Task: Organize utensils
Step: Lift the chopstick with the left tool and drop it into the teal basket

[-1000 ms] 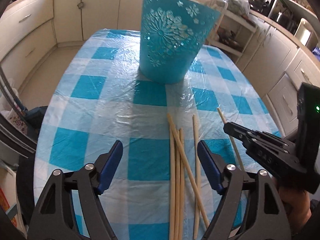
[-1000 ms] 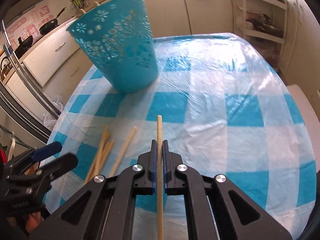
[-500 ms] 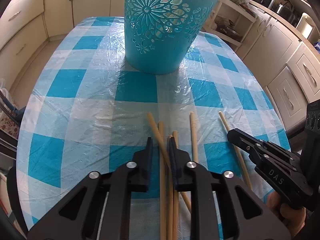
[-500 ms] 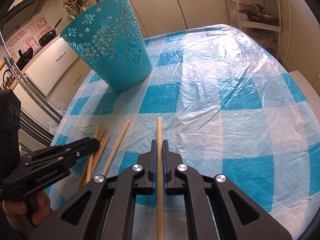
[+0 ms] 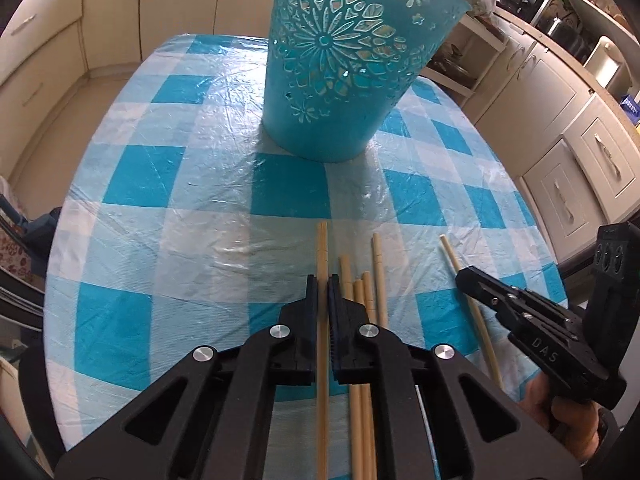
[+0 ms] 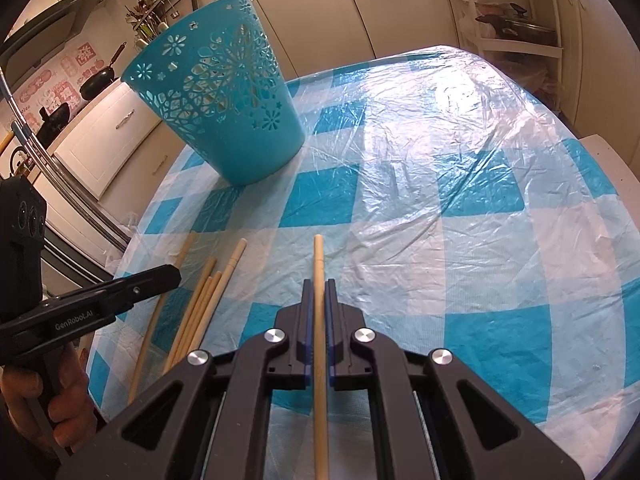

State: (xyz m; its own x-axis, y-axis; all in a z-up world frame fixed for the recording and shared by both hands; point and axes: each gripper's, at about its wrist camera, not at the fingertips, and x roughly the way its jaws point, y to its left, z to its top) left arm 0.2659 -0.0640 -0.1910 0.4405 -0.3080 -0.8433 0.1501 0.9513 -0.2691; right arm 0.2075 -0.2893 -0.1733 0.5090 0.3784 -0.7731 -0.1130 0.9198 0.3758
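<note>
Wooden chopstick (image 5: pixel 322 256) sitting clamped in left tool (image 5: pixel 322 280); right tool (image 6: pixel 319 284) gripping another stick (image 6: pixel 319 264); right view alone showing sticks inside teal basket (image 6: pixel 224 100).

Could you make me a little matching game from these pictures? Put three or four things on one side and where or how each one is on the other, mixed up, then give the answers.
Things:
1. left claw
2. right claw
3. basket
4. loose chopsticks

States:
A. standing upright on the checked tablecloth
B. lying flat in a bunch
C. shut on the chopstick beside the bunch
D. shut on a chopstick apart from the bunch

Pairs: 1-C, 2-D, 3-A, 4-B
</note>
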